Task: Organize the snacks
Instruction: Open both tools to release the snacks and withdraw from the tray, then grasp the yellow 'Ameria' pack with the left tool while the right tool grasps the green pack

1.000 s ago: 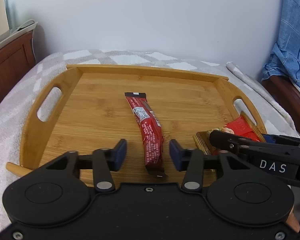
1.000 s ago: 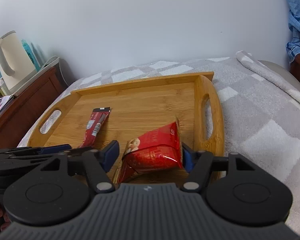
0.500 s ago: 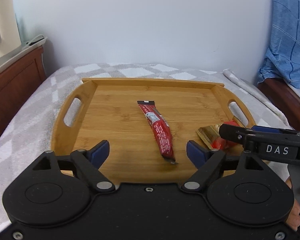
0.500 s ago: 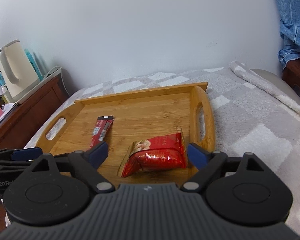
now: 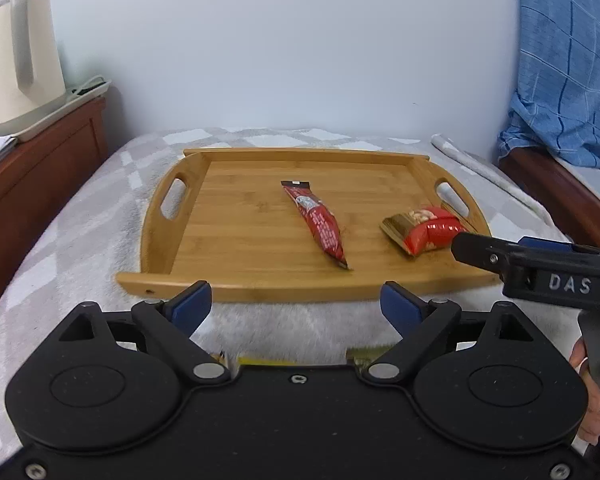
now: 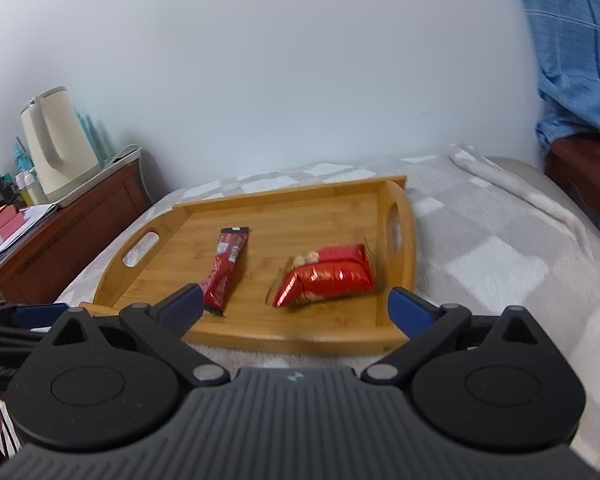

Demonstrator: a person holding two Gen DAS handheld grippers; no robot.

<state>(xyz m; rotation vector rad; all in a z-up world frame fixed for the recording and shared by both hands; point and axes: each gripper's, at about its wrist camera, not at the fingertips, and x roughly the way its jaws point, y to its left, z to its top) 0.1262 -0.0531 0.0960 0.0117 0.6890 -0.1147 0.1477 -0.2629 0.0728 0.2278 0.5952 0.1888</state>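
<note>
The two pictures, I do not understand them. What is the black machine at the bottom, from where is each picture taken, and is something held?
No robot is here: a person holds a hand tool with two fingers in each hand, and a camera on each tool looks forward along its fingers. One picture comes from the left gripper, the other from the right gripper. The black shape at the bottom is the tool itself, and the blue pieces are its finger pads.

On a grey checked blanket lies a wooden tray. In it lie a long red snack stick and a red snack packet, apart from each other.

Nothing is held. Both grippers' jaws are opening, with nothing between them.
</note>
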